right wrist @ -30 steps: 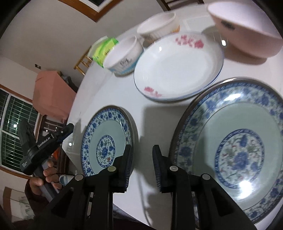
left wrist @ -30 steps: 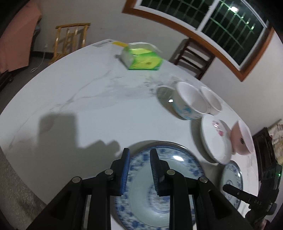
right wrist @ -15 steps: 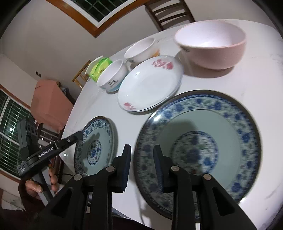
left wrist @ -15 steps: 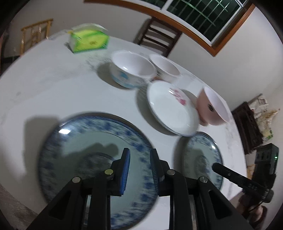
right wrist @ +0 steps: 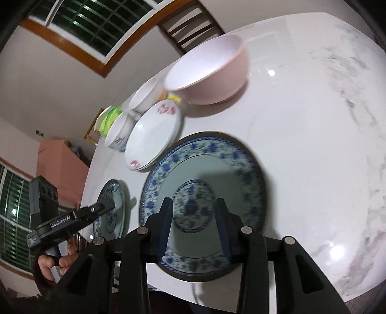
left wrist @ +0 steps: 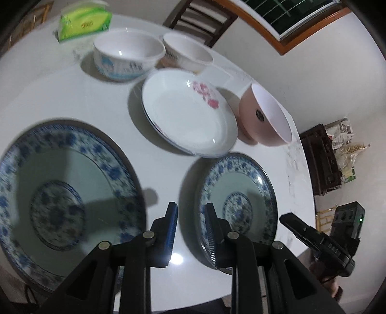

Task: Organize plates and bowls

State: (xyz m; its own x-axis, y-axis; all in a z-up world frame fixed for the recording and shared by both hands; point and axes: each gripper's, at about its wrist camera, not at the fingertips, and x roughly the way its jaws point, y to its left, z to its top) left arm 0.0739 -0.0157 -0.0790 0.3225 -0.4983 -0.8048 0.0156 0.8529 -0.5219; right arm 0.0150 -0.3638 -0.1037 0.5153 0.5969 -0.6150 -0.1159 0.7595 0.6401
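Observation:
A large blue-and-white plate (left wrist: pixel 60 193) (right wrist: pixel 205 174) lies near the table's front edge, with a small blue-and-white plate (left wrist: pixel 241 183) (right wrist: pixel 113 190) beside it. Behind them sit a white plate with pink flowers (left wrist: pixel 188 116) (right wrist: pixel 154 135), a pink bowl (left wrist: pixel 263 120) (right wrist: pixel 212 72) and two white bowls (left wrist: pixel 125 58) (left wrist: pixel 185 53). My left gripper (left wrist: pixel 190 210) hovers over the gap between the two blue plates, slightly open and holding nothing; one finger overlaps the small plate's rim. My right gripper (right wrist: pixel 193 205) hangs above the large plate, its jaws opening with nothing gripped.
The table (right wrist: pixel 301 145) is round white marble. A green tissue pack (left wrist: pixel 84 24) stands at its far side. A dark wooden chair (left wrist: pixel 200 19) is behind the table, and a dark cabinet (left wrist: pixel 323 159) stands by the wall. A hand (right wrist: pixel 55 260) holds the left gripper.
My left gripper has swung from over the large plate to the gap beside the small plate. My right gripper has moved from that gap onto the large plate, and its jaws have widened.

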